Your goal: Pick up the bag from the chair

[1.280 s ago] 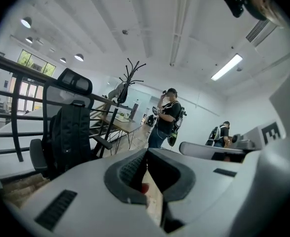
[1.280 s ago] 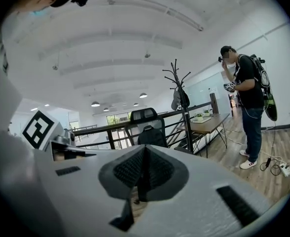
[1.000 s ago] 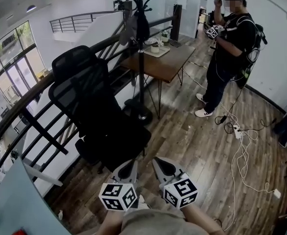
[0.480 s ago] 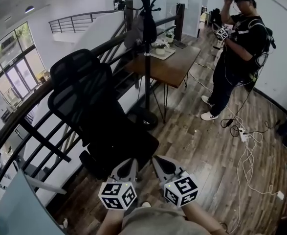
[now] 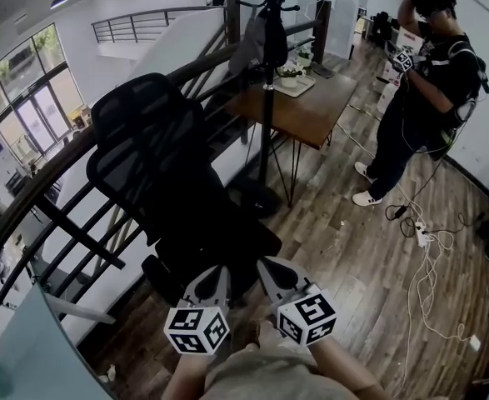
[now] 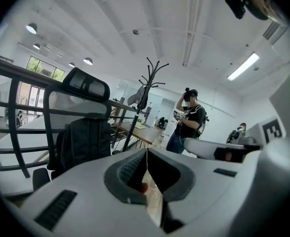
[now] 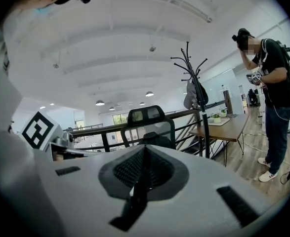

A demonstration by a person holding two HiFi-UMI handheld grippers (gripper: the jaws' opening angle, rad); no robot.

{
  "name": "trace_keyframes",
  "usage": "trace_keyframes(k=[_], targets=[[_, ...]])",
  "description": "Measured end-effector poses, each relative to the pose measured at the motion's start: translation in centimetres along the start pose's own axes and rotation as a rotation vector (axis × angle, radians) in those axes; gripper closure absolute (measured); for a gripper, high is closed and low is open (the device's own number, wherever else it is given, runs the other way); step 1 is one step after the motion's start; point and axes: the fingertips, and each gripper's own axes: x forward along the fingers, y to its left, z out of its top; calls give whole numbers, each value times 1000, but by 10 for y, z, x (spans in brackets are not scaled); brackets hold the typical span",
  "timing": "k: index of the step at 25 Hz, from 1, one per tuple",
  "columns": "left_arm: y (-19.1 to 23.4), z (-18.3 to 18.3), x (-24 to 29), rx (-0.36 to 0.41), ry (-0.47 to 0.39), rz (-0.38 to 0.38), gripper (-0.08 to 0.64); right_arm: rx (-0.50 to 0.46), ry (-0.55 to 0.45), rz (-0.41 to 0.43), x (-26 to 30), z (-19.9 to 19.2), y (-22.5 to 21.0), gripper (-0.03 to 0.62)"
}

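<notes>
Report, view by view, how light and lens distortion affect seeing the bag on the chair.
Head view: fisheye bows the railing; the windows blow out; the black bag barely separates from the black chair. Left gripper view: the bag stands clear against the bright background, corners vignetted black. Right gripper view: the bag is small and dark, just above the right gripper.

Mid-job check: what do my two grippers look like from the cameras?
The left gripper and right gripper match: pale grey, wedge-shaped plastic shells tapering to the jaws, with dark ribbed pads in a dark recess. Each carries a white cube printed with black square markers. No cables show on them. The person wears a khaki top.
</notes>
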Motion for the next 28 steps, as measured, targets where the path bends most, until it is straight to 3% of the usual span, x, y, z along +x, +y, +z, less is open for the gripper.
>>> trace_keyframes(k=[8, 22, 28], targets=[[42, 12, 25, -22, -23, 98, 557, -14, 22, 92, 57, 3, -9, 589], [110, 57, 89, -75, -87, 334, 556, -83, 68, 333, 173, 39, -39, 589], [134, 68, 110, -94, -114, 429, 555, -107, 114, 437, 214, 36, -48, 589]])
